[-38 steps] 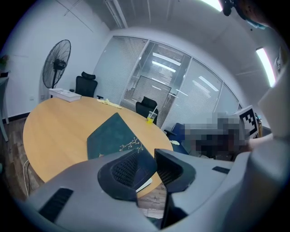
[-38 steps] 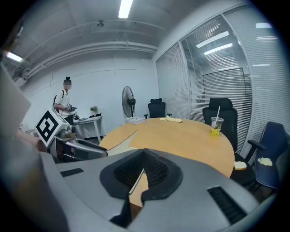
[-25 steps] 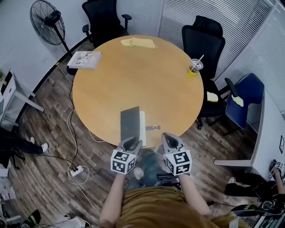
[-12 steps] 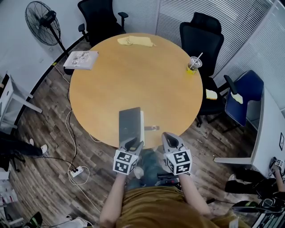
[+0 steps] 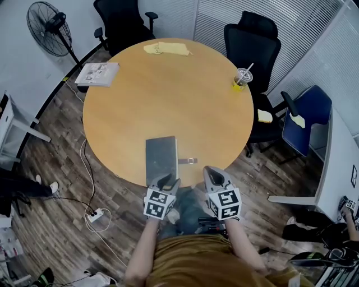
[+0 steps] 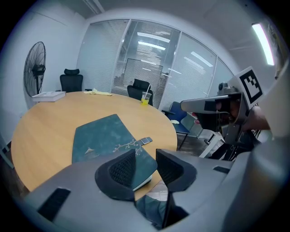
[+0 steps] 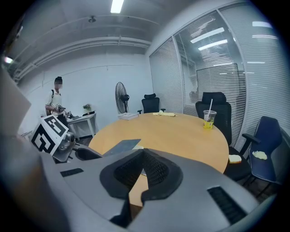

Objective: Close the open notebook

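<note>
L tool (image 6: 145, 156) w/ jaws just opening, empty; notebook (image 6: 102, 136) just ahead.

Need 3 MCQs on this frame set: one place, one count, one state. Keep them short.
1. Where does the drink cup stand?
A) at the table's near edge
B) near the table's right edge
C) at the table's centre

2. How many black chairs show in the head view?
A) one
B) two
C) four

3. The notebook is:
A) open flat
B) standing on edge
C) closed, lying flat

Key:
1 B: the cup sits by the right rim.
2 B: one chair is behind the cup and another is at the far left.
3 C: the cover lies flat over the pages.
</note>
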`<state>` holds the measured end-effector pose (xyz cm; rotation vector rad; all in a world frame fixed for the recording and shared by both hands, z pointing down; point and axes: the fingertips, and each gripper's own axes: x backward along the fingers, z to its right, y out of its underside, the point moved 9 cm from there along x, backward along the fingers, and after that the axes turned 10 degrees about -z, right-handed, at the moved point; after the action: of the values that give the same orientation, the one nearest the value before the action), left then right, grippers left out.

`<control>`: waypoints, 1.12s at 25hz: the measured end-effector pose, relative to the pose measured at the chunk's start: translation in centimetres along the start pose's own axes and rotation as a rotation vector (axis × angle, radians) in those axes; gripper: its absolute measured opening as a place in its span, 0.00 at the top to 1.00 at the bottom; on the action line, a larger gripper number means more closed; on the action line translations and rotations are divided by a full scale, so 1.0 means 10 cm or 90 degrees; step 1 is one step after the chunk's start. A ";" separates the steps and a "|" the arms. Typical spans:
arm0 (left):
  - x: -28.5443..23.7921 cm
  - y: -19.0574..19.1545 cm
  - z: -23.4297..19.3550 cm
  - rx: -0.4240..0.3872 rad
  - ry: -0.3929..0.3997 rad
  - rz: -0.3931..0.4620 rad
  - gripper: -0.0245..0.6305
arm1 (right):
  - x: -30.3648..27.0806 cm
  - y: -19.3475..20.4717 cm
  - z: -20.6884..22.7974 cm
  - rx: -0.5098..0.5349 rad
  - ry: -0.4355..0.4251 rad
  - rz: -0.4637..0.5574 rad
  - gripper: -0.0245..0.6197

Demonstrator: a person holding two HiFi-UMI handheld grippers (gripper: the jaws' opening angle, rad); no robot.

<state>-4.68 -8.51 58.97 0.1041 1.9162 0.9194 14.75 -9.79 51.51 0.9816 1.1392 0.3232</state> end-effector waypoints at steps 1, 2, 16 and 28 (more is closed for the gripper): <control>-0.02 0.00 0.01 0.002 0.001 -0.005 0.73 | 0.00 0.00 0.01 -0.001 0.000 -0.001 0.95; -0.04 0.00 0.01 0.003 0.002 -0.010 0.73 | 0.00 0.01 0.02 -0.002 0.001 -0.001 0.94; -0.26 0.04 -0.03 0.002 -0.040 -0.060 0.93 | -0.07 0.13 0.15 -0.015 -0.002 -0.022 0.95; -0.17 0.10 -0.11 0.053 -0.061 -0.032 0.93 | -0.04 0.10 0.15 -0.009 -0.003 -0.015 0.95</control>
<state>-4.95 -9.15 61.13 0.1470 1.8601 0.7875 16.15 -10.26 52.64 0.9558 1.1415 0.3097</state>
